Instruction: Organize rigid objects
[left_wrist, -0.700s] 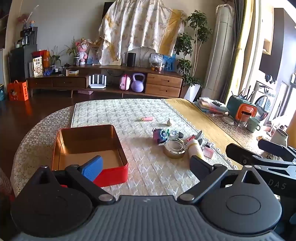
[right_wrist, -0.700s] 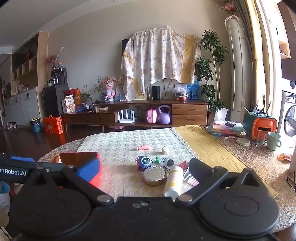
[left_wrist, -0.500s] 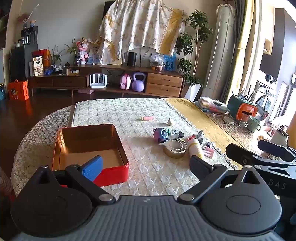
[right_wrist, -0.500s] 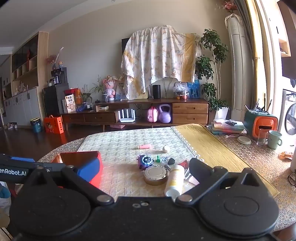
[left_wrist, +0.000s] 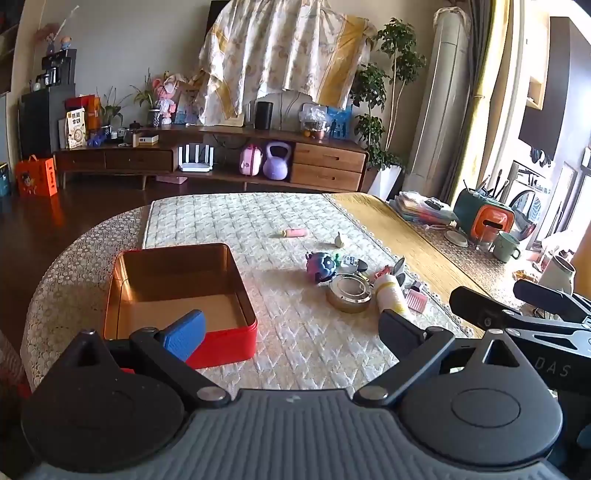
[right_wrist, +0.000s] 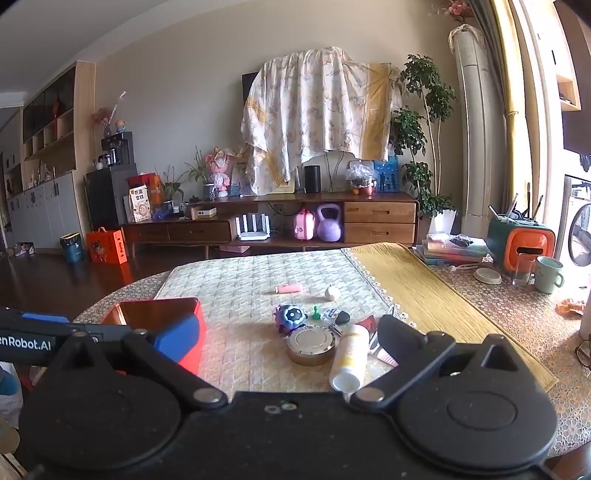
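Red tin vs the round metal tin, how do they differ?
The red tin is square, open-topped and empty; the round metal tin is a low disc with its lid on. The red tin stands alone on the left; the round one sits among the clutter. Both rest flat on the quilted cloth.

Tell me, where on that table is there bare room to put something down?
Bare cloth lies between the red tin and the round tin, and beyond the pink tube. The red tin is empty too. It is crowded around the white bottle.

"DAS" on right tool (left_wrist: 550, 369); "enRobot.AI" on left tool (right_wrist: 26, 345)
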